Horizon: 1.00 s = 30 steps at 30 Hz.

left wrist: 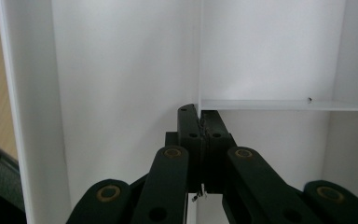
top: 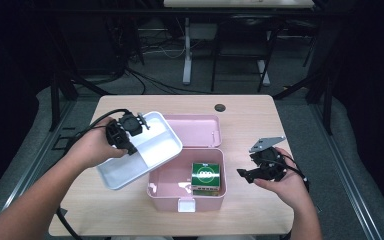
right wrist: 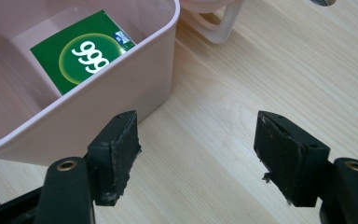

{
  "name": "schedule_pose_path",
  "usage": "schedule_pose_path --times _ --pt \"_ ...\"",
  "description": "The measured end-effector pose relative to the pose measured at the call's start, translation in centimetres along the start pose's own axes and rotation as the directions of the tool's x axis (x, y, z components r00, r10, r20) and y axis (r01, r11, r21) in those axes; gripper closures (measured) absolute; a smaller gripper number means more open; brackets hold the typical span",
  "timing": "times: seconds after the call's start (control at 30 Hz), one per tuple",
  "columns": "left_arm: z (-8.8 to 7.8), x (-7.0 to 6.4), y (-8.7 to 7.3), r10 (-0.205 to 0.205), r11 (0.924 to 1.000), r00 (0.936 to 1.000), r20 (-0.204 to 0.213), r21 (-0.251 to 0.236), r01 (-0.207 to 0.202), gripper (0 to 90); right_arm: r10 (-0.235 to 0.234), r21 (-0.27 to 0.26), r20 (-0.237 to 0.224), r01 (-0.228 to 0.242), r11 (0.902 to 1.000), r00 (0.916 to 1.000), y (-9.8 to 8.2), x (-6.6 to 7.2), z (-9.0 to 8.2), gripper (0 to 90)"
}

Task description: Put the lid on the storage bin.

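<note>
Pink box (top: 166, 186) holds green carton (top: 206, 175); left gripper (top: 128, 131) clamps white tray's (top: 155, 150) divider; right gripper (top: 254, 171) released.

Tray (top: 150, 150) left of box (top: 167, 187)

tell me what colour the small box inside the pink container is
Green, with white "999" on a lighter round patch; the small box shows best in the right gripper view.

High view looks down on table (top: 260, 120); tool views close (share pink box (top: 165, 192)).
</note>
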<state>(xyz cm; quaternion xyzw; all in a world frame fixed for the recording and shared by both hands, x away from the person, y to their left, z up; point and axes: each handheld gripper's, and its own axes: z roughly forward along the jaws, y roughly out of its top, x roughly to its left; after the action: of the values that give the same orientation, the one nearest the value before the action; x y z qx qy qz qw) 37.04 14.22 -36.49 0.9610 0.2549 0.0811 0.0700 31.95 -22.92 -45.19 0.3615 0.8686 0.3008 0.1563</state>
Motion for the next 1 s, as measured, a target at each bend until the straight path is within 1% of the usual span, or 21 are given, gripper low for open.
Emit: schedule_pose_path --times 0.03,0.07,0.1,0.13,0.2,0.23,0.27,0.37,0.4,0.43,0.47,0.5,0.53,0.63,0.73,0.77,0.8,0.87,0.93,0.97,1.0 --pt "0.1 -0.3 0.4 0.015 0.9999 0.9999 0.001 -0.004 -0.015 89.2 -0.002 -0.002 -0.003 0.002 1.0000 1.0000 0.0 0.0 0.0 30.1" --pt "0.2 -0.8 1.2 0.045 0.9990 0.9990 0.007 -0.009 -0.045 89.3 -0.005 -0.004 -0.006 0.005 1.0000 1.0000 0.0 0.1 0.0 30.1" --pt "0.2 -0.8 1.2 0.045 0.9990 0.9990 0.007 -0.009 -0.045 89.3 -0.006 -0.001 -0.006 0.006 1.0000 1.0000 0.1 0.1 0.0 30.1" --pt "0.3 -1.3 2.1 0.081 0.9967 0.9966 0.015 -0.007 -0.081 89.3 -0.005 0.001 -0.005 0.005 1.0000 1.0000 0.1 0.1 0.0 30.1" --pt "0.5 -1.8 2.8 0.117 0.9931 0.9930 0.015 -0.007 -0.117 89.3 -0.005 0.001 -0.005 0.005 1.0000 1.0000 0.0 0.1 0.0 30.1" --pt "0.7 -2.0 3.1 0.142 0.9898 0.9899 0.007 -0.012 -0.142 89.3 -0.004 0.000 -0.004 0.004 1.0000 1.0000 0.0 0.1 0.0 30.1" --pt "0.8 -2.3 3.5 0.171 0.9851 0.9852 0.003 -0.014 -0.171 89.3 0.001 -0.003 -0.010 -0.001 1.0000 0.9999 0.0 0.0 0.0 30.1" --pt "1.1 -3.0 4.3 0.216 0.9763 0.9764 0.014 -0.020 -0.215 89.3 0.004 -0.003 -0.010 -0.004 1.0000 0.9999 0.0 0.0 0.0 30.1" --pt "1.2 -3.3 4.6 0.234 0.9721 0.9721 0.013 -0.014 -0.234 89.2 0.004 -0.004 -0.012 -0.004 1.0000 0.9999 0.0 0.0 0.0 30.1" --pt "1.3 -3.5 4.9 0.258 0.9660 0.9659 0.015 -0.013 -0.258 89.2 0.001 -0.007 -0.010 -0.002 1.0000 0.9999 0.0 -0.1 0.0 30.1" --pt "1.4 -3.7 5.1 0.272 0.9622 0.9621 0.016 -0.017 -0.272 89.2 0.004 -0.005 -0.009 -0.004 1.0000 0.9999 0.0 -0.1 0.0 30.1" --pt "1.5 -3.8 5.4 0.283 0.9589 0.9587 0.022 -0.019 -0.283 89.2 0.003 -0.006 -0.009 -0.003 1.0000 1.0000 0.0 -0.1 0.0 30.1" --pt "1.5 -4.0 5.7 0.288 0.9576 0.9570 0.033 -0.015 -0.288 89.2 0.004 -0.007 -0.010 -0.004 1.0000 0.9999 -0.1 -0.1 0.0 30.1" --pt "1.9 -4.5 6.4 0.280 0.9601 0.9591 0.043 -0.011 -0.280 89.3 0.006 -0.014 -0.016 -0.006 0.9999 0.9999 -0.1 -0.1 0.0 30.1" --pt "2.2 -5.1 7.0 0.303 0.9531 0.9518 0.048 -0.013 -0.302 89.5 0.008 -0.016 -0.015 -0.008 0.9998 0.9999 -0.1 -0.2 -0.1 30.1" --pt "2.3 -5.3 7.1 0.305 0.9523 0.9509 0.051 -0.011 -0.305 89.5 0.011 -0.016 -0.014 -0.011 0.9998 0.9998 -0.1 -0.2 -0.1 30.1" --pt "2.3 -5.5 7.3 0.318 0.9482 0.9461 0.063 -0.010 -0.318 89.4 0.012 -0.014 -0.017 -0.012 0.9998 0.9998 -0.1 -0.3 -0.1 30.1" --pt "2.4 -5.9 7.6 0.334 0.9426 0.9402 0.067 -0.018 -0.333 89.5 0.016 -0.017 -0.018 -0.016 0.9997 0.9997 -0.2 -0.3 0.0 30.1" --pt "2.4 -6.3 7.8 0.343 0.9392 0.9360 0.079 -0.031 -0.342 89.5 0.015 -0.017 -0.019 -0.015 0.9997 0.9997 -0.2 -0.3 0.0 30.1" --pt "2.4 -6.4 8.0 0.350 0.9366 0.9322 0.091 -0.036 -0.348 89.5 0.014 -0.017 -0.019 -0.015 0.9997 0.9997 -0.2 -0.3 0.0 30.1" --pt "2.4 -6.6 8.0 0.360 0.9329 0.9283 0.094 -0.044 -0.357 89.5 0.015 -0.018 -0.020 -0.015 0.9997 0.9997 -0.2 -0.3 0.0 30.1"
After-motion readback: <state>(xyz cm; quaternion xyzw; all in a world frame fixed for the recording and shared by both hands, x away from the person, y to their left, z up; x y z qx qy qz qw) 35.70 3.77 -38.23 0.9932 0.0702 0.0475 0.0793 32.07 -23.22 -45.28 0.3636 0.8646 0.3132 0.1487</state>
